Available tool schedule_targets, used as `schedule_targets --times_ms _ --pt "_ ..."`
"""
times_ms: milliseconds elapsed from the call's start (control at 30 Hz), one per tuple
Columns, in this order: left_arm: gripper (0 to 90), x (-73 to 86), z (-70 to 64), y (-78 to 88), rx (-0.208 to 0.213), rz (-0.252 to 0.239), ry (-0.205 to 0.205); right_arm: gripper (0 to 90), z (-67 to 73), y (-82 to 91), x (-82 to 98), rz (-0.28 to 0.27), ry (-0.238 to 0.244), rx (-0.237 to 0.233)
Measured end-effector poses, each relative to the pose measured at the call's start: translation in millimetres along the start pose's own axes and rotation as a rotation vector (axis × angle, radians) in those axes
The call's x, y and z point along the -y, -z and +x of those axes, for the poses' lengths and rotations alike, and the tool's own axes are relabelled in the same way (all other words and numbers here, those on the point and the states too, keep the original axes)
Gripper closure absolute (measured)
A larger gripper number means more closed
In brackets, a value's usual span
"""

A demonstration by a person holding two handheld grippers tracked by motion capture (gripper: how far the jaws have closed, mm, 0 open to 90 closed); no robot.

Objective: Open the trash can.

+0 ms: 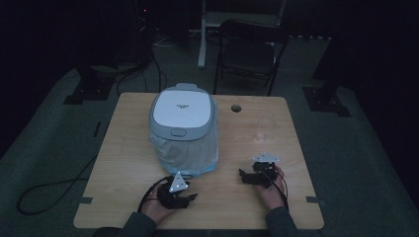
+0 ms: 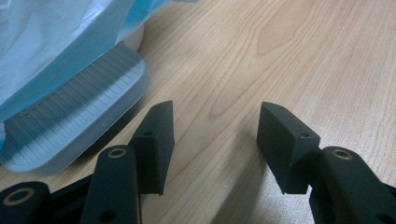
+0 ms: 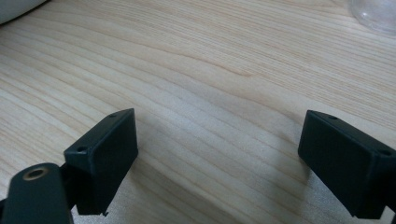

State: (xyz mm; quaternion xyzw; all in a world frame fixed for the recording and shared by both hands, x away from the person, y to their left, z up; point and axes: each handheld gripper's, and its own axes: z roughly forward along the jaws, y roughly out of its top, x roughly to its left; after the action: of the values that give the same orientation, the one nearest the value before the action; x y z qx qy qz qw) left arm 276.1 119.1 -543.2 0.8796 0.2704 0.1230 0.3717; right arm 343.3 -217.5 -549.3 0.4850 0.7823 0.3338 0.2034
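Observation:
A white and grey pedal bin lined with a pale blue plastic bag stands at the middle of the wooden table. Its ribbed grey foot pedal lies just left of my left gripper, whose jaws are open over bare wood. In the high view the left gripper sits in front of the bin, near the table's front edge. My right gripper rests to the right of the bin, and the right gripper is wide open with nothing between its fingers.
A clear drinking glass stands on the table right of the bin, and the glass also shows at the top right beyond the right jaws. A cable hole is near the far edge. A dark folding chair stands behind the table.

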Motion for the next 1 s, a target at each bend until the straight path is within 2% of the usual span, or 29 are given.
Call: schedule_targets --times_ms 200,400,667,767,833,867,933,967,1000 --pt "47.9 0.2 -1.2 0.2 -0.003 -0.002 0.006 11.4 1.4 0.6 0.6 -0.001 -0.007 0.009" --pt "57.6 -0.6 -3.0 2.6 -0.004 0.012 0.006 11.4 1.8 0.9 0.9 -0.001 -0.006 0.009" --pt "61.6 -0.9 -3.8 4.5 -0.008 0.024 0.004 11.4 1.8 0.9 0.9 -0.001 -0.006 0.009" --pt "69.5 -0.9 -3.4 5.7 0.0 0.03 0.013 11.4 1.8 0.9 0.9 -0.001 -0.006 0.009" --pt "71.6 -1.0 -3.2 6.7 -0.002 0.036 0.011 11.5 1.8 0.9 0.9 -0.002 -0.006 0.009" --pt "77.3 -1.2 -2.9 7.4 0.0 0.042 0.008 11.5 1.9 0.9 0.9 -0.002 -0.006 0.01" --pt "79.1 -1.7 -2.8 8.5 0.001 0.044 0.003 11.5 1.9 0.9 0.9 -0.002 -0.006 0.01" --pt "83.7 -2.0 -3.0 9.0 0.0 0.045 0.001 11.5 1.9 0.9 0.9 -0.002 -0.006 0.01" --pt "83.7 -2.2 -2.9 9.3 -0.001 0.044 -0.002 11.5 1.9 0.9 0.9 -0.002 -0.006 0.01"
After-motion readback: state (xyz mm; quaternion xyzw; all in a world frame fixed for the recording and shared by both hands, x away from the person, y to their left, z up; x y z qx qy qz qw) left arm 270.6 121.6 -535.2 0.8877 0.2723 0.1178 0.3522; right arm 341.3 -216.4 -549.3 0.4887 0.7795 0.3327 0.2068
